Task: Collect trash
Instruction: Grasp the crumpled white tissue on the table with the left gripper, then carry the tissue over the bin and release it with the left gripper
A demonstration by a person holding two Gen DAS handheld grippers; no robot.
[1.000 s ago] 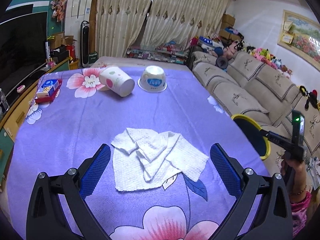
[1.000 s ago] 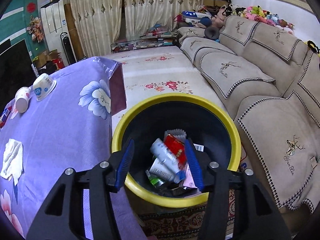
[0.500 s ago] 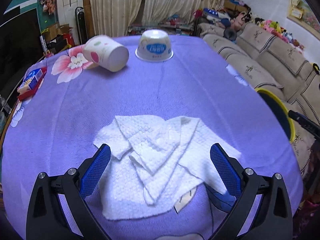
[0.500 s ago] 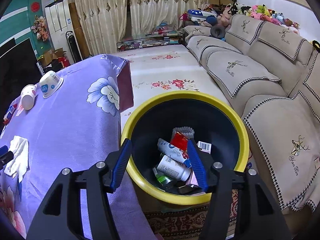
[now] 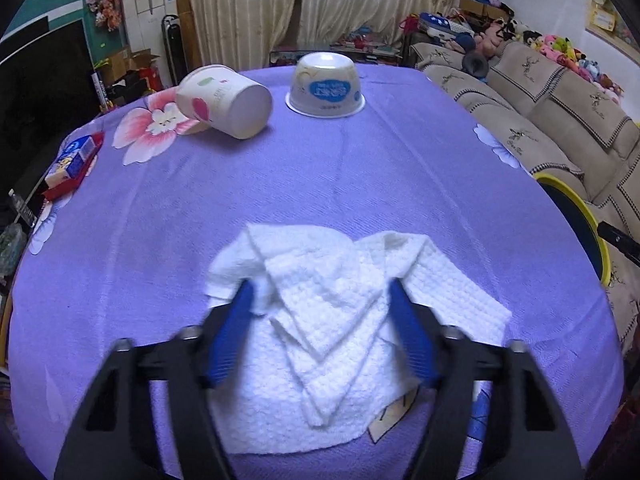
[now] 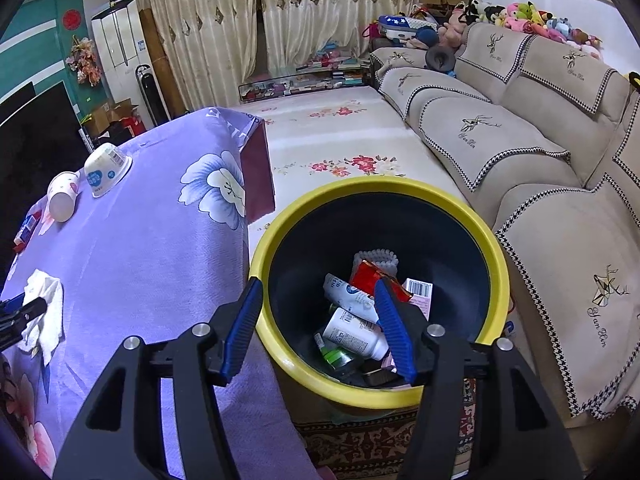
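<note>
Left gripper (image 5: pixel 320 300) part-open, jaws straddling the paper towel (image 5: pixel 344 320) on the table (image 5: pixel 360 168), not yet pinched. Right gripper (image 6: pixel 318 296) open, empty above the bin (image 6: pixel 496 264). Bin part-filled; towel, 2 cups (image 5: pixel 228 100) left.

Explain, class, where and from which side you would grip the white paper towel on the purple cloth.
Grip the raised, folded ridge running through the middle of the towel, coming down from above. The towel lies crumpled but mostly flat on the cloth, so its thin edges give nothing to pinch, while the bunched folds stand up. The left tool already straddles that ridge, open.
</note>
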